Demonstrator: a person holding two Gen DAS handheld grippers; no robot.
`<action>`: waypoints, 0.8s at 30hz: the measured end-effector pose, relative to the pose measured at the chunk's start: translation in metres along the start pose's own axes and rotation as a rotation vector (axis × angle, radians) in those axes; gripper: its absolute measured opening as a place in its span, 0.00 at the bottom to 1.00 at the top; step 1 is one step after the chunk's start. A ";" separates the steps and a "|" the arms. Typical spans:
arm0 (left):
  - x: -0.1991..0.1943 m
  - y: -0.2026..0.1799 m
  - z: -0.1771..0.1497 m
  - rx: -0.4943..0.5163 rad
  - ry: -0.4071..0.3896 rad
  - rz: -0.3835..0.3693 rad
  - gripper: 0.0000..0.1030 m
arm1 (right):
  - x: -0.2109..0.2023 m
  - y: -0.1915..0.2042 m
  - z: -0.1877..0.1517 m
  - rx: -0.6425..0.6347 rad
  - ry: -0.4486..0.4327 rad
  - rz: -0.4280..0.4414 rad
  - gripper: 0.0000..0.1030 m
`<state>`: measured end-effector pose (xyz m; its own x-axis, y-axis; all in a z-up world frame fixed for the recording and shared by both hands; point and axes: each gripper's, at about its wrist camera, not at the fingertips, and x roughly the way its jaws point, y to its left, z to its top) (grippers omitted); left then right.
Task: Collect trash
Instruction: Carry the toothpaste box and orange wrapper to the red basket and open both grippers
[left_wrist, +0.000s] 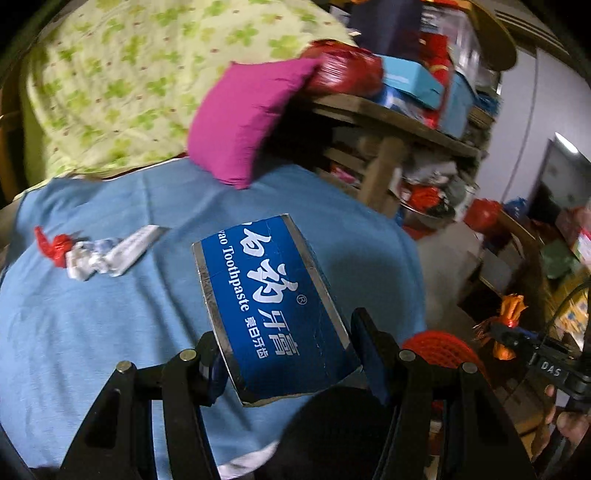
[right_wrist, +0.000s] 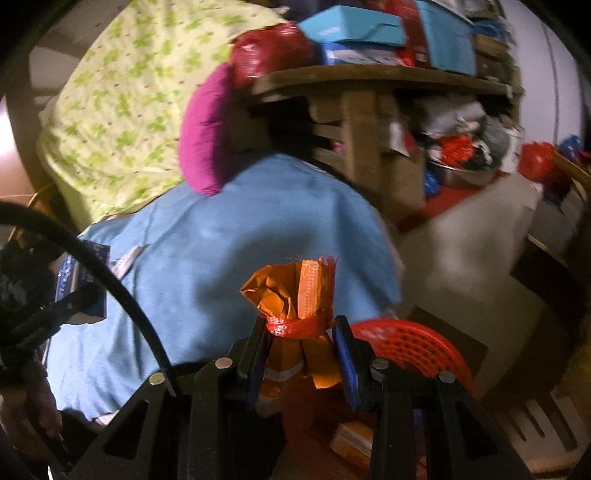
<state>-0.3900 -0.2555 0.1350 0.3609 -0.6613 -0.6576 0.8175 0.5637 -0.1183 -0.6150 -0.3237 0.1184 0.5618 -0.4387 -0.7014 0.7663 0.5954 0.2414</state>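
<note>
Toothpaste box (left_wrist: 273, 306), long axis away

Both hand-held grippers, left (left_wrist: 284, 354) and right (right_wrist: 301, 354), seemingly angled downward (each clamped).

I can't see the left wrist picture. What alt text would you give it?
The left gripper holds a blue toothpaste box above a blue bedsheet. A crumpled toothpaste tube lies on the sheet, and a red basket sits to the right.
</note>
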 end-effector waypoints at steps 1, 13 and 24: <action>0.001 -0.005 -0.001 0.007 0.003 -0.009 0.60 | 0.000 -0.008 -0.004 0.011 0.007 -0.013 0.36; 0.016 -0.074 -0.011 0.127 0.047 -0.106 0.60 | 0.021 -0.078 -0.050 0.131 0.129 -0.091 0.37; 0.036 -0.101 -0.017 0.172 0.090 -0.147 0.60 | 0.048 -0.098 -0.066 0.188 0.229 -0.115 0.44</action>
<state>-0.4672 -0.3278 0.1111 0.1969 -0.6788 -0.7075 0.9256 0.3666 -0.0941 -0.6845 -0.3585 0.0168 0.3993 -0.3205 -0.8590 0.8770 0.4067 0.2560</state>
